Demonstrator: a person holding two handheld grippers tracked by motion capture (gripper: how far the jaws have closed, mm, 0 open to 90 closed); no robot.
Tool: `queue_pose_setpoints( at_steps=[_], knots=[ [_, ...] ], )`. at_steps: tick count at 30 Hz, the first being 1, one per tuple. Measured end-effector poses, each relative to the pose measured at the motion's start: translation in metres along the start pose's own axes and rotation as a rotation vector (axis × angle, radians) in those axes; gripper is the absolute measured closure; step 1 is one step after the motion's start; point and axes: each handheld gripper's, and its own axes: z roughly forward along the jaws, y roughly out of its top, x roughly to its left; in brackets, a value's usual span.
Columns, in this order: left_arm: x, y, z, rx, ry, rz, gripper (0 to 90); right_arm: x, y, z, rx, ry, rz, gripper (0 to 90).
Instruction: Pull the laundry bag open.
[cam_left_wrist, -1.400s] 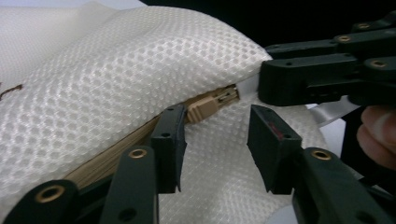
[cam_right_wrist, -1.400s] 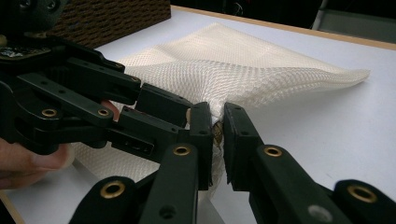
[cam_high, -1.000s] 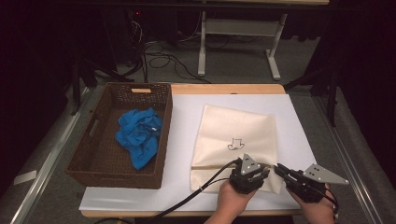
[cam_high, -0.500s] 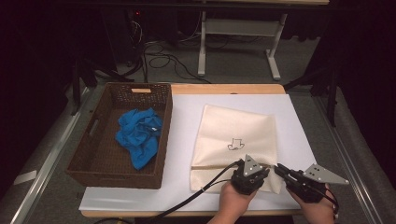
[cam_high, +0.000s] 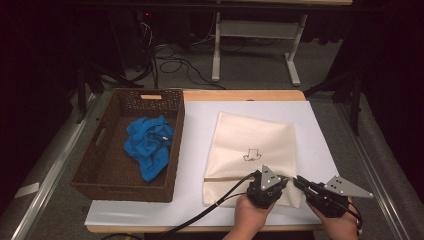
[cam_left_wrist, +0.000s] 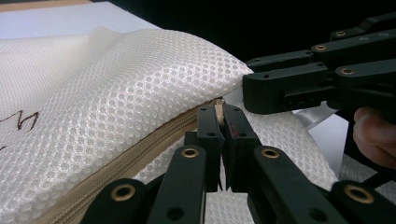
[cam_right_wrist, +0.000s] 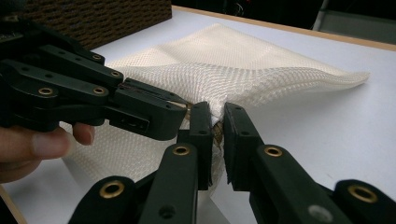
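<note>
Now, high view: cream mesh bag is laid flat on white table, right of wicker basket | left gripper view: left gripper is clamped on bag's zipper end | right gripper view: right gripper is clenched on the same corner.

Cream mesh laundry bag flat on white table, near zipper corner raised.

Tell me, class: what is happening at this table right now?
A person holds both grippers at the near right corner of a cream mesh laundry bag lying on the white table. The left gripper is clamped at the zipper's end; the right gripper pinches the mesh beside it. A blue cloth lies in the wicker basket.
</note>
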Motion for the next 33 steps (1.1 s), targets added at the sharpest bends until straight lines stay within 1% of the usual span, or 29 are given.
queue_pose_setpoints(
  at_steps=[5,9,12,14,18,21,26,27,29,32,33],
  knots=[
    [-0.0005,0.0004,0.0,0.001,-0.003,-0.001,86.9,-0.0002,-0.0002,-0.0003,0.001,0.003,0.009,83.3],
    [-0.0015,-0.0003,-0.001,0.003,-0.004,0.005,86.9,-0.0008,-0.0007,0.0003,0.002,0.012,0.019,81.8],
    [-0.0025,-0.0009,-0.0015,0.003,-0.006,0.012,86.9,-0.0012,-0.0012,0.0008,0.004,0.011,0.023,80.3],
    [-0.0029,-0.0013,-0.0014,0.005,-0.009,0.014,86.9,-0.0009,-0.0014,0.001,0.008,0.01,0.034,79.7],
    [-0.0034,-0.0021,-0.0014,0.008,-0.009,0.021,86.9,-0.0011,-0.0016,0.0018,0.009,0.008,0.028,79.6],
    [-0.0033,-0.0031,-0.0008,0.009,-0.01,0.018,86.9,-0.0009,-0.0017,0.0021,0.015,0.005,0.027,80.3],
    [-0.0032,-0.0037,-0.0008,0.01,-0.006,0.019,87.0,0.0004,-0.0008,0.0024,0.019,-0.001,0.01,82.5],
    [-0.0031,-0.0039,-0.0009,0.01,-0.004,0.019,86.9,0.0011,-0.0008,0.0021,0.023,-0.002,0.013,83.0],
    [-0.0029,-0.0043,-0.0008,0.013,0.004,0.022,86.9,0.0017,-0.0004,0.0023,0.023,-0.003,0.004,83.4],
    [-0.0008,-0.005,-0.0009,0.017,0.011,0.008,86.9,0.0026,-0.0001,0.0026,0.025,-0.004,0.004,83.6],
    [-0.0002,-0.0051,-0.0016,0.018,0.007,0.003,86.9,0.0026,0.0001,0.0025,0.025,-0.003,0.004,83.7]
  ],
)
